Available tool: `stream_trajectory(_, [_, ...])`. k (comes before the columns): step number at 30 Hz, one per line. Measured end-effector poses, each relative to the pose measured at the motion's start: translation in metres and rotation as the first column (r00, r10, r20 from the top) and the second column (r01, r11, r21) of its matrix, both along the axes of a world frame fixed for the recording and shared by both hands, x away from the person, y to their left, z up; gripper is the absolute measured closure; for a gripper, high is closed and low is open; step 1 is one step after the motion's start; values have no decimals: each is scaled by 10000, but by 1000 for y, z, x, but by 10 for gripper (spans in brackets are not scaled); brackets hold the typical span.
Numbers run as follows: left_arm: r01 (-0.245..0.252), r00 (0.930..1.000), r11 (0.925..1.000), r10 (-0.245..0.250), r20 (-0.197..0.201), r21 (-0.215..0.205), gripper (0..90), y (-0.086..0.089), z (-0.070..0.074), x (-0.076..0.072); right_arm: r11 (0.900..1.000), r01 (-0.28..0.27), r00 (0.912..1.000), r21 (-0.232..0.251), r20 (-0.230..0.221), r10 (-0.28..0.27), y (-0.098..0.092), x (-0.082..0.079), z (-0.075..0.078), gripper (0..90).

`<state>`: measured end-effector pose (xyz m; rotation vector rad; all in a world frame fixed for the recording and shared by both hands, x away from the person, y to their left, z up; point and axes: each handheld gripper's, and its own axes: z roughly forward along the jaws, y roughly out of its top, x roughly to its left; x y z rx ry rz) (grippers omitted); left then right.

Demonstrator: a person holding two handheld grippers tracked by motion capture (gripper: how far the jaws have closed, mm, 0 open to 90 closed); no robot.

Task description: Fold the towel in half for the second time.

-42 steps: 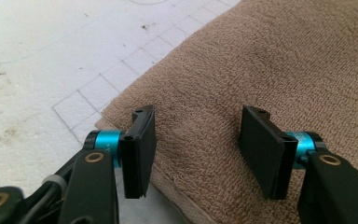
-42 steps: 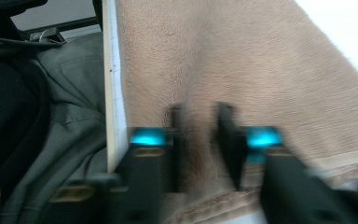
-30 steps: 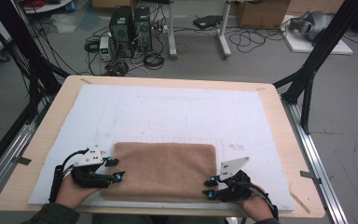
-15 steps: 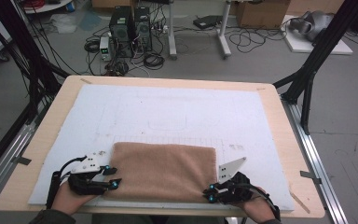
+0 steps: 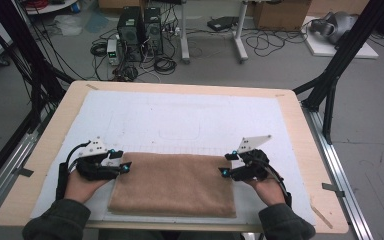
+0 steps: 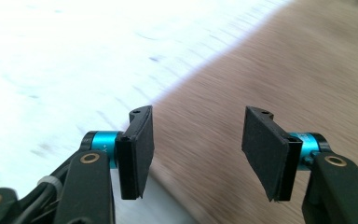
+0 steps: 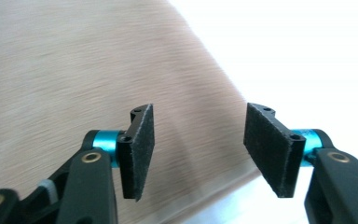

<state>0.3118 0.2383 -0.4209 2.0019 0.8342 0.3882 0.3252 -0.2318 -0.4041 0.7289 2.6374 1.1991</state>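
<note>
Flat, fuzzy brown towel [image 5: 175, 184]; folded rectangle; white mat [image 5: 190, 117].

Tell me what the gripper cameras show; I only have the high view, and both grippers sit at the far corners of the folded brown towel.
Observer: The left gripper has its jaws standing apart, nothing pinched; they have just been opening.
Operator: Report what lies under it.
Observer: The folded brown towel runs under its jaws, its edge slanting against the white mat.
Operator: Now the right one.
Observer: The right gripper also has its jaws apart, just opened, no cloth between the pads, with the towel's edge below them.
</note>
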Motion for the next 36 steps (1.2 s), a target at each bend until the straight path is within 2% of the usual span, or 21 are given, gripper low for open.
stream_trajectory(2, [-253,9996,9996,252,-139,-111,428,1,-6,10,9996,262,9996,-119,94,-261,0,13,-4,404])
stream_trajectory(3, [-357,9987,9992,350,-373,-172,427,1,-11,16,9997,258,9996,9,71,-258,-1,17,-6,403])
stream_trajectory(6, [-342,9964,9994,348,-775,89,398,-4,-21,23,9991,427,9983,67,-405,-424,-1,28,-17,382])
stream_trajectory(8, [-283,9968,9990,309,-743,358,368,-7,-23,23,9992,400,9966,32,-722,-397,-1,32,-23,367])
stream_trajectory(10, [-216,9955,9992,245,-920,322,392,-8,-25,24,9994,334,9946,18,-988,-331,0,33,-27,389])
stream_trajectory(12, [-134,9924,9999,146,-1220,102,443,-6,-27,25,9996,190,9930,-194,-1160,-212,3,33,-31,440])
stream_trajectory(13, [-166,9903,9998,155,-1379,-73,478,-6,-27,25,9998,61,9919,-162,-1269,-81,3,33,-32,490])
stream_trajectory(15, [-156,9883,9998,142,-1517,-83,520,-5,-26,25,10000,-49,9900,-72,-1411,39,4,32,-33,551])
stream_trajectory(17, [-152,9900,9998,138,-1405,-92,588,-6,-25,23,9997,-28,9849,247,-1728,70,1,33,-35,636])
stream_trajectory(19, [-116,9922,9999,117,-1238,18,674,-7,-23,21,9978,-83,9857,651,-1676,191,-3,31,-37,738])
stream_trajectory(20, [-163,9922,9999,157,-1233,-37,728,-7,-22,20,9966,-122,9859,812,-1655,255,-4,30,-38,762])
stream_trajectory(22, [-246,9931,9997,253,-1148,69,777,-7,-20,19,9954,-79,9844,953,-1744,246,-6,30,-36,782])
stream_trajectory(24, [-507,9944,9987,499,-928,-71,788,-7,-15,19,9965,-29,9884,840,-1510,156,-5,30,-30,785])
stream_trajectory(26, [-931,9935,9941,890,-707,-561,793,-5,-10,20,9987,2,9910,518,-1335,68,-3,31,-21,785])
stream_trajectory(27, [-1125,9922,9917,1087,-607,-619,794,-6,-7,23,9992,16,9936,403,-1133,29,-2,34,-16,785])
stream_trajectory(31, [-1520,9882,9873,1527,123,-473,797,-14,14,40,9984,501,9981,268,-362,-491,-1,53,2,784])
stream_trajectory(36, [-1862,9816,9817,1876,345,-399,799,-18,35,71,9960,891,9955,-4,313,-890,2,86,28,783])
